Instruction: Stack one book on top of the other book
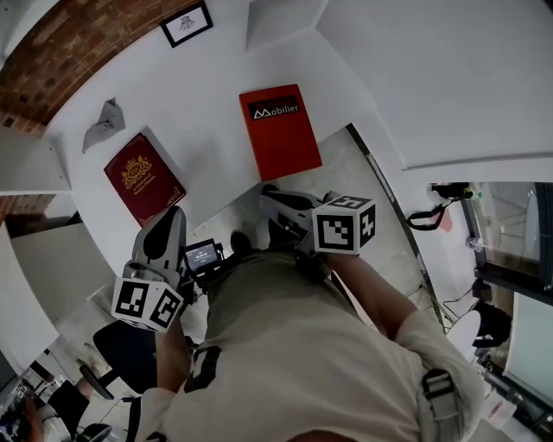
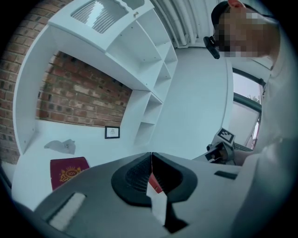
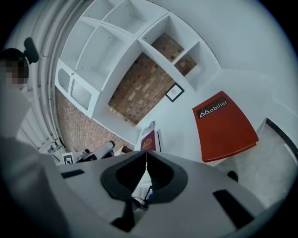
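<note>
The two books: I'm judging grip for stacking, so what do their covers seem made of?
Orange-red book: smooth, slightly glossy cover, probably laminated card or plastic; flat even colour with printed logo. Maroon book: duller, likely cloth or leatherette hardcover, going by its gold crest; texture too small to confirm.

Surface (image 1: 216, 147): both books laid on it at front edge, well apart.
Crest book (image 1: 143, 177): at left.
Lettered book (image 1: 279, 129): at right.
Crumpled cloth (image 1: 104, 125): just behind crest book.
Framed picture (image 1: 186, 23): set farthest back, by the wall.
</note>
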